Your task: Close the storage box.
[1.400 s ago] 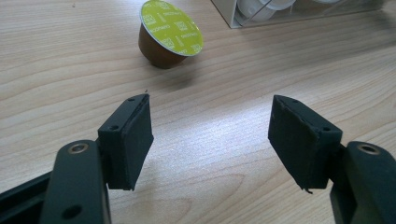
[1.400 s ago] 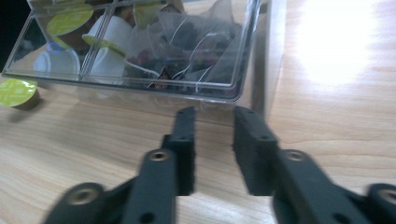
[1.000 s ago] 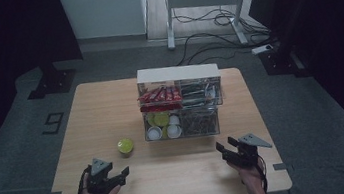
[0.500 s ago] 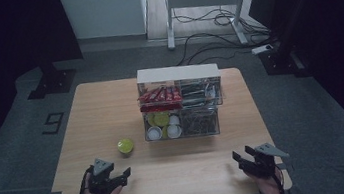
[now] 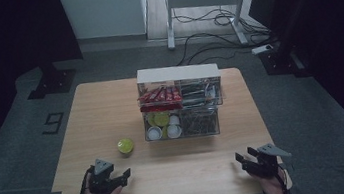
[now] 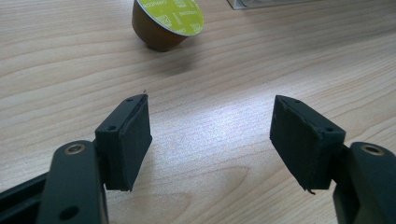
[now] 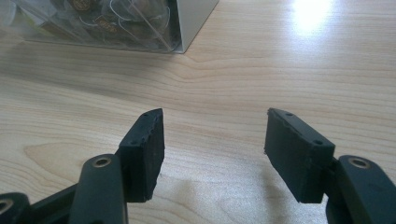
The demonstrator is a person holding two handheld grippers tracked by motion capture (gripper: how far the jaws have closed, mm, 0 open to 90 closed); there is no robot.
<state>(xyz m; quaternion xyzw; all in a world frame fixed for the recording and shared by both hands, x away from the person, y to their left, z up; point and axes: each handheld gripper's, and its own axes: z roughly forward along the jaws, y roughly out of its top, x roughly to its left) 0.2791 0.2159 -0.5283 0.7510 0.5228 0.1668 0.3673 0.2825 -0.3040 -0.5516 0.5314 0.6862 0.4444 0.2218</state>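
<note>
Lying on the table (image 5: pixel 110 105) just ahead of the empty, wide-open left gripper (image 5: pixel 116 177), lid tilted toward it, coffee pod (image 5: pixel 126 145) well apart from the right gripper (image 5: pixel 247 160), likewise open and empty.

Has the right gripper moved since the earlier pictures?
Yes. In the high view the right gripper has come toward the table's near right corner, away from the clear organizer.
</note>
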